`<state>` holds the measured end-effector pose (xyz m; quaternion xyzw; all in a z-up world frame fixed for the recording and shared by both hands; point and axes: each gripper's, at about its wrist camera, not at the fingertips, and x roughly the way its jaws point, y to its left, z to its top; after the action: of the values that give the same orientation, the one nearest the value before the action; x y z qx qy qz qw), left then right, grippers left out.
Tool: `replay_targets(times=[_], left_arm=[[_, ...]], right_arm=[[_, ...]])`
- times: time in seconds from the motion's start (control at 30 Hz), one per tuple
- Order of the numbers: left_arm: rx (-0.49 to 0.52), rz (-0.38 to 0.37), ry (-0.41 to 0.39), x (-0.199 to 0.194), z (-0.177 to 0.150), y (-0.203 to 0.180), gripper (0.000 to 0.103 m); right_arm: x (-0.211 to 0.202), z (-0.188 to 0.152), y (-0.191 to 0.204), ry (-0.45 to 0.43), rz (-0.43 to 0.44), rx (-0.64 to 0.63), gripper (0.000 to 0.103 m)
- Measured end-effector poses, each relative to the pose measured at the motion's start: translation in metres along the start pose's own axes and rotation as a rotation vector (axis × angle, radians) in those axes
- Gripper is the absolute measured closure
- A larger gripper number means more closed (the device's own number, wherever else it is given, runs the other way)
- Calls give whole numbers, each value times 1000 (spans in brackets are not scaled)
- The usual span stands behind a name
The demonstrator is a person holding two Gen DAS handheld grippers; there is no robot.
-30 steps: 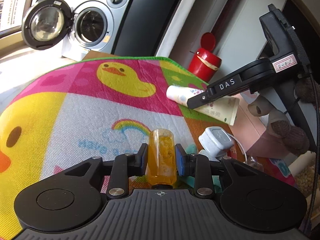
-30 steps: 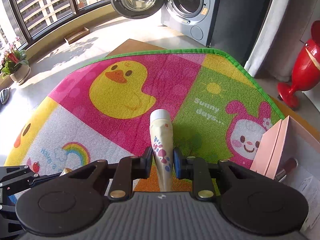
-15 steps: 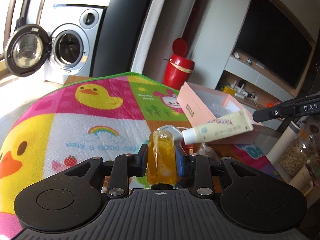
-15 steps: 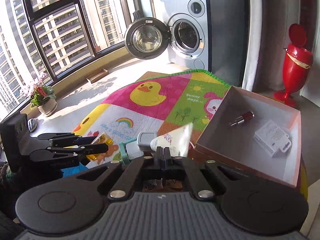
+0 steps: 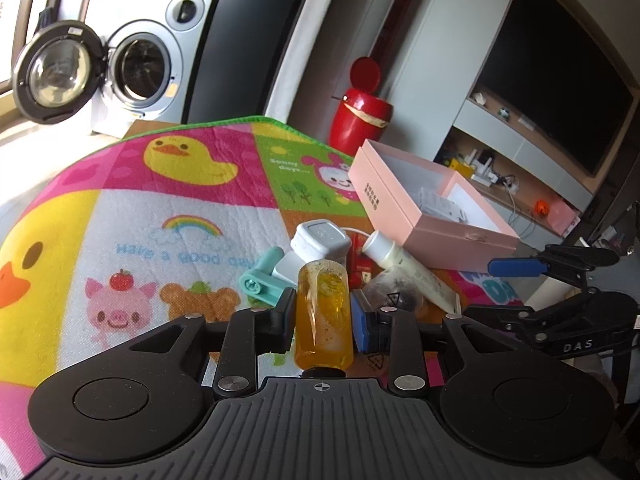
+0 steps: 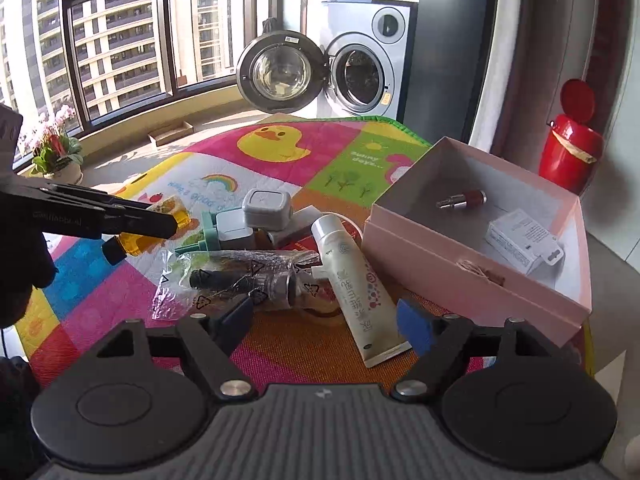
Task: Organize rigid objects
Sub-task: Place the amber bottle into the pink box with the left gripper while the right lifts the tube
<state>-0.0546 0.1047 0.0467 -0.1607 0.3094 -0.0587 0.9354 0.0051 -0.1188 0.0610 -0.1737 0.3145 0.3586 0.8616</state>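
Observation:
My left gripper (image 5: pixel 323 318) is shut on an orange bottle (image 5: pixel 323 320) and holds it above the colourful mat; the bottle also shows in the right wrist view (image 6: pixel 154 232). My right gripper (image 6: pixel 326 322) is open and empty, just above the white cream tube (image 6: pixel 354 290), which lies on the mat beside the pink box (image 6: pixel 460 260). The tube also shows in the left wrist view (image 5: pixel 412 274). The box holds a red lipstick (image 6: pixel 462 199) and a white packet (image 6: pixel 524 240). A pile of small items lies left of the tube.
The pile holds a grey-white square case (image 6: pixel 267 209), a teal-and-white item (image 6: pixel 218 236) and a dark item in a clear plastic bag (image 6: pixel 240 276). A red bin (image 6: pixel 570 148) and an open washing machine (image 6: pixel 356 76) stand beyond the mat (image 6: pixel 280 160).
My right gripper opened and let go of the cream tube, which now lies on the mat beside the box. My left gripper, still holding the orange bottle, shifted slightly.

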Motion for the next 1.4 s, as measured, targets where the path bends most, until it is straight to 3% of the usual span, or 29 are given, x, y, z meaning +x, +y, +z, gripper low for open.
replay_targets(times=[0.1, 0.23, 0.3, 0.33, 0.4, 0.47, 0.63, 0.7, 0.73, 0.87, 1.0, 1.13, 1.17, 1.3, 1.4], left_arm=[[17, -41, 7, -1, -1, -4, 71], [27, -84, 33, 6, -5, -10, 71], [34, -99, 49, 10, -7, -13, 71], [38, -103, 57, 12, -8, -14, 71], [52, -114, 72, 15, -10, -19, 71], [79, -132, 83, 16, -11, -26, 71], [175, -214, 114, 17, -16, -56, 71], [196, -252, 122, 21, -14, -70, 71], [208, -265, 122, 24, -10, -78, 71], [270, -294, 56, 35, 23, -111, 71], [270, -278, -40, 63, 76, -139, 71], [177, -194, -20, 119, 124, -150, 71], [166, -176, -28, 127, 130, -149, 71], [141, -151, -48, 119, 133, -134, 71], [167, -127, -37, 95, 115, -121, 71]], right_arm=[[28, 9, -5, -21, -48, -25, 25], [68, 21, -38, 54, 52, 128, 37], [83, 19, -45, 96, 115, 188, 46], [86, 18, -45, 110, 117, 197, 57], [83, 15, -40, 126, 111, 191, 66], [72, 9, -37, 147, 112, 205, 66], [9, -16, -34, 103, 97, 202, 66], [-23, -26, -40, 70, 79, 231, 84], [-33, -29, -42, 65, 73, 241, 103], [-76, -45, -50, -1, -13, 258, 103], [-81, -60, -54, -9, -61, 237, 98], [-71, -66, -49, 8, 9, 246, 52], [-68, -66, -45, 3, 38, 249, 47], [-56, -63, -29, 7, 106, 230, 46], [-37, -65, -14, 48, 97, 170, 46]])
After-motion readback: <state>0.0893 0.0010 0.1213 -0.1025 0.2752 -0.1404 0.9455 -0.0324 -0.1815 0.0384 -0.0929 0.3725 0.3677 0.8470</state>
